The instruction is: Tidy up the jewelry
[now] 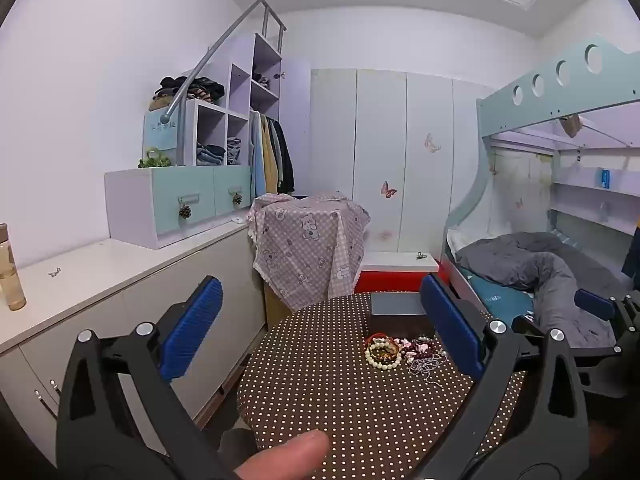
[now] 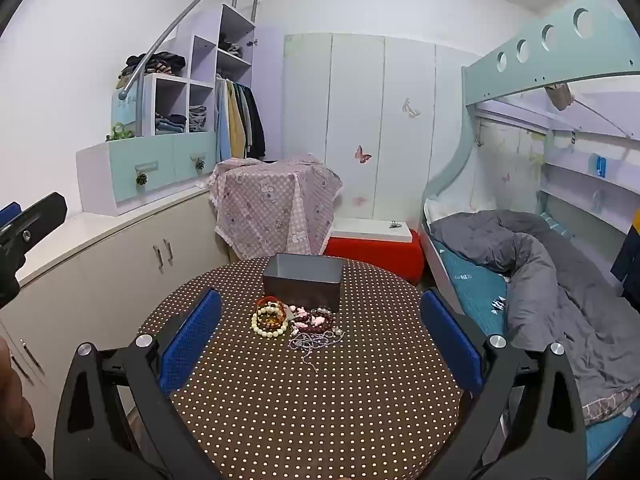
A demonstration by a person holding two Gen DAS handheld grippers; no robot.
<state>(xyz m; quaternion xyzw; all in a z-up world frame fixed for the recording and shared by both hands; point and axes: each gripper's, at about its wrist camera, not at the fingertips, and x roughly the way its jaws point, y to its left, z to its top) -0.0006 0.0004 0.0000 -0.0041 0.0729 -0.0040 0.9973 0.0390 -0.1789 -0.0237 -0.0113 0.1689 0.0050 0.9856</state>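
1. Both pairs of blue-padded fingers stand spread wide with nothing between them — the left gripper (image 1: 320,332) and the right gripper (image 2: 320,336) each hold no object.
2. Left gripper points nearly level over the near left part of the round table (image 1: 320,400), which wears a brown cloth with white dots; a fingertip of the person (image 1: 288,452) shows at the bottom edge of its view.
3. Right gripper tilts a little more downward and faces the table's middle, with its fingers (image 2: 192,344) framing the near half of the tabletop.
4. Ahead of the right gripper lies the jewelry pile (image 2: 298,324) — a cream bead bracelet (image 2: 270,322) on its left, dark red and pink beads in the middle, a thin silvery chain (image 2: 312,344) trailing toward the camera.
5. In the right wrist view the pile sits between the two fingers' lines but well beyond their tips, untouched.
6. In the left wrist view the same pile lies ahead and to the right, near the right-hand finger (image 1: 452,328), apart from it.
7. Just behind the pile stands an open grey box (image 2: 304,284), close against the beads.
8. Part of the left gripper shows at the left edge of the right wrist view.
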